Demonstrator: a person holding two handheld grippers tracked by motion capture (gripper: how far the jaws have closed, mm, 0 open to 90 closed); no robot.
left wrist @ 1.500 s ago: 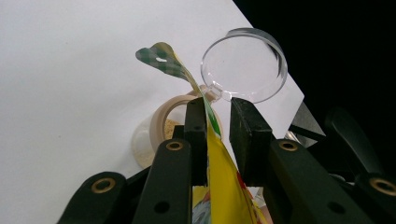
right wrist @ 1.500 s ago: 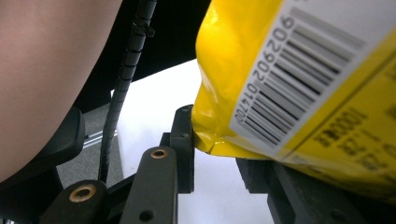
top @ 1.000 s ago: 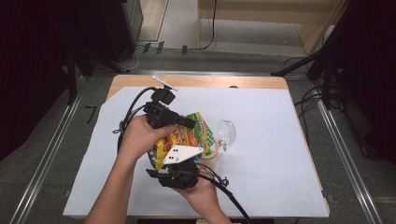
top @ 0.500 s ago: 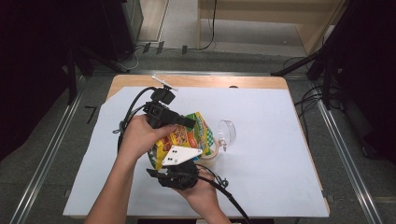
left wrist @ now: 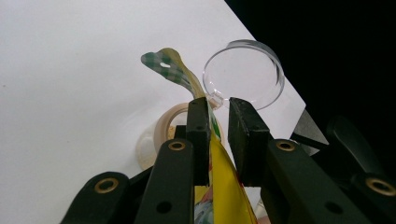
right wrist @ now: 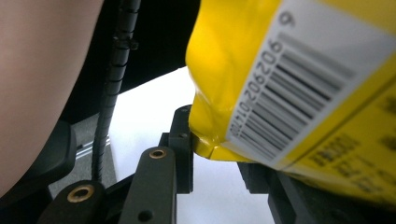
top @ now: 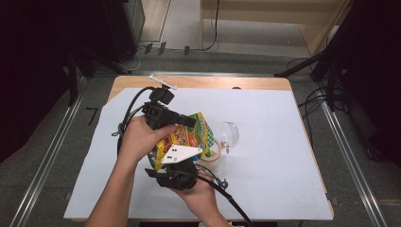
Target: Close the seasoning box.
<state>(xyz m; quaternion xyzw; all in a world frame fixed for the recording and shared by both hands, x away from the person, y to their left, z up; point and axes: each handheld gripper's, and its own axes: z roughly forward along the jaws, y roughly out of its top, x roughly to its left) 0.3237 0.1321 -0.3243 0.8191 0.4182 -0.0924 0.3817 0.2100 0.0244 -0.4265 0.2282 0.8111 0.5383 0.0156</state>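
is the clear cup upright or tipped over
Tipped over: the clear cup lies on its side on the white sheet, its round mouth facing the left gripper view.

The yellow bag [right wrist: 299, 84], which rests between the jaws of the right gripper [right wrist: 215, 154], carries a white barcode label [right wrist: 303, 88]. Beside the bars, along the label's edge nearer this gripper, the digits "10-206206" can be read, with blurred characters before them. At the label's far corner stands one "9". Dark print on the yellow below the label is too blurred to read. In the high view the bag's front print cannot be read.
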